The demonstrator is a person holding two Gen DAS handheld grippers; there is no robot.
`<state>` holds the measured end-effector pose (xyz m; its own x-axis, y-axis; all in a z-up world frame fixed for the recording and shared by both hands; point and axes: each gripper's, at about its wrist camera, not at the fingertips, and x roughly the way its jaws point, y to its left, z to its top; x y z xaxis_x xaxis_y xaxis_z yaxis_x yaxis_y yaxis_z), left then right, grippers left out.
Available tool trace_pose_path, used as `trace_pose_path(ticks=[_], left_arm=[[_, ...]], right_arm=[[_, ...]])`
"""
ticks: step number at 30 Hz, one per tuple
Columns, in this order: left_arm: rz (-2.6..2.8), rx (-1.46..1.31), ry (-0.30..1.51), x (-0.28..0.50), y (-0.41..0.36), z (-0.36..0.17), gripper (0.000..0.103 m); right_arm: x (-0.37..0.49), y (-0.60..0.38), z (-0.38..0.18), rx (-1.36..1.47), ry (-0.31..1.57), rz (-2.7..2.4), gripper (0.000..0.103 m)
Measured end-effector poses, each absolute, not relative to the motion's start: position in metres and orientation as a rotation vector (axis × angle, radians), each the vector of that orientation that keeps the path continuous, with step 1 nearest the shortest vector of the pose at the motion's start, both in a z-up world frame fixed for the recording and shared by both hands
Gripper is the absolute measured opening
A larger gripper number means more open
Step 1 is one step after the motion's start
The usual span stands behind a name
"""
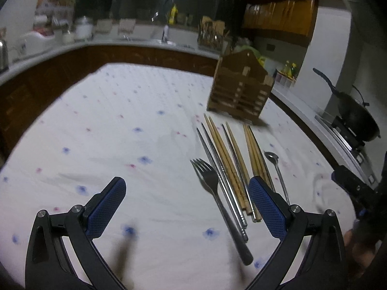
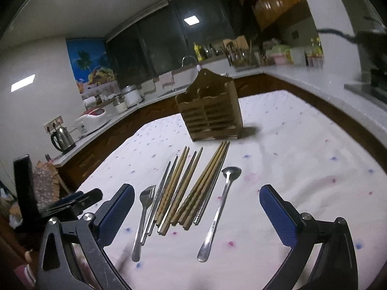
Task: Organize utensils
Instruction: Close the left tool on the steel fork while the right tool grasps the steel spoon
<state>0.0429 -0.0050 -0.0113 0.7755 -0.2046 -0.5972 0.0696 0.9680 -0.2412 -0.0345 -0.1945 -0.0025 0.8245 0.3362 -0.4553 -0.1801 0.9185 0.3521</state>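
A row of utensils lies on the floral tablecloth (image 1: 108,125): a fork (image 1: 212,193), steel chopsticks (image 1: 219,176), wooden chopsticks (image 1: 225,154) and a long steel spoon (image 1: 278,169). Behind them stands a slatted wooden utensil holder (image 1: 239,89). My left gripper (image 1: 186,191) hovers open, left of the row, its right pad over the chopstick handles. In the right wrist view the fork (image 2: 142,215), wooden chopsticks (image 2: 196,193), spoon (image 2: 217,210) and holder (image 2: 210,106) lie ahead of my right gripper (image 2: 197,198), open above their handle ends with nothing held.
A kitchen counter (image 1: 145,41) wraps around the table, with a kettle (image 2: 61,139), jars and a dish rack (image 2: 241,55). A black wok (image 1: 355,113) sits on the stove at right. The other gripper (image 2: 72,203) shows at the left edge of the right wrist view.
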Motion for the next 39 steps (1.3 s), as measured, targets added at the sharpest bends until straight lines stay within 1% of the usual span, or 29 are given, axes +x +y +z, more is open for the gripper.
trace_pose_path(ticks=[2,3,5,6,8,10,11,13,15,17,19,20,22,24,26,28,29,31,32,35,39], left_arm=[[-0.185,-0.247,0.710,0.053,-0.004,-0.015,0.099],[-0.199,-0.260,0.727,0.057,-0.005,-0.017,0.098],[-0.234,-0.284,0.772,0.067,-0.007,-0.021,0.089],[-0.253,-0.292,0.798,0.073,-0.009,-0.024,0.087],[-0.281,-0.303,0.830,0.080,-0.010,-0.027,0.078],[-0.314,-0.317,0.862,0.088,-0.013,-0.031,0.074],[-0.326,-0.320,0.873,0.092,-0.013,-0.032,0.072],[-0.339,-0.314,0.888,0.098,-0.016,-0.034,0.072],[-0.349,-0.301,0.909,0.104,-0.018,-0.037,0.069],[-0.365,-0.304,0.940,0.109,-0.019,-0.041,0.060],[-0.380,-0.316,0.971,0.115,-0.019,-0.046,0.055],[-0.389,-0.327,0.989,0.118,-0.019,-0.049,0.052],[-0.393,-0.327,0.988,0.121,-0.020,-0.049,0.051],[-0.410,-0.335,1.001,0.125,-0.020,-0.049,0.044],[-0.433,-0.358,1.024,0.131,-0.021,-0.052,0.023],[-0.461,-0.384,1.048,0.135,-0.021,-0.056,0.014],[-0.472,-0.398,1.050,0.136,-0.021,-0.057,0.010],[-0.469,-0.392,1.043,0.136,-0.023,-0.056,0.006],[-0.464,-0.384,1.034,0.134,-0.023,-0.054,0.005],[-0.468,-0.384,1.004,0.130,-0.021,-0.047,0.005],[-0.467,-0.387,0.957,0.123,-0.013,-0.030,0.004]], right_arm=[[-0.026,-0.198,-0.006,0.320,0.562,0.277,0.102],[-0.022,-0.199,-0.007,0.324,0.574,0.275,0.101],[-0.013,-0.203,-0.010,0.337,0.604,0.277,0.098],[-0.009,-0.206,-0.011,0.346,0.617,0.278,0.095],[0.001,-0.210,-0.015,0.370,0.655,0.278,0.089],[0.014,-0.214,-0.020,0.395,0.692,0.286,0.080],[0.021,-0.214,-0.022,0.402,0.719,0.288,0.077],[0.033,-0.218,-0.028,0.415,0.753,0.299,0.068],[0.043,-0.220,-0.035,0.437,0.793,0.304,0.065],[0.052,-0.224,-0.043,0.468,0.833,0.310,0.061],[0.057,-0.226,-0.048,0.484,0.862,0.309,0.054],[0.060,-0.226,-0.050,0.482,0.872,0.309,0.052],[0.063,-0.225,-0.053,0.492,0.890,0.333,0.048],[0.068,-0.224,-0.057,0.510,0.910,0.354,0.045],[0.072,-0.222,-0.062,0.525,0.930,0.370,0.041],[0.076,-0.221,-0.067,0.545,0.939,0.387,0.032],[0.077,-0.220,-0.067,0.544,0.941,0.384,0.030],[0.078,-0.222,-0.068,0.550,0.949,0.385,0.009],[0.078,-0.223,-0.068,0.560,0.951,0.388,0.005],[0.071,-0.227,-0.062,0.566,0.931,0.386,0.003],[0.064,-0.229,-0.048,0.554,0.889,0.388,0.002]])
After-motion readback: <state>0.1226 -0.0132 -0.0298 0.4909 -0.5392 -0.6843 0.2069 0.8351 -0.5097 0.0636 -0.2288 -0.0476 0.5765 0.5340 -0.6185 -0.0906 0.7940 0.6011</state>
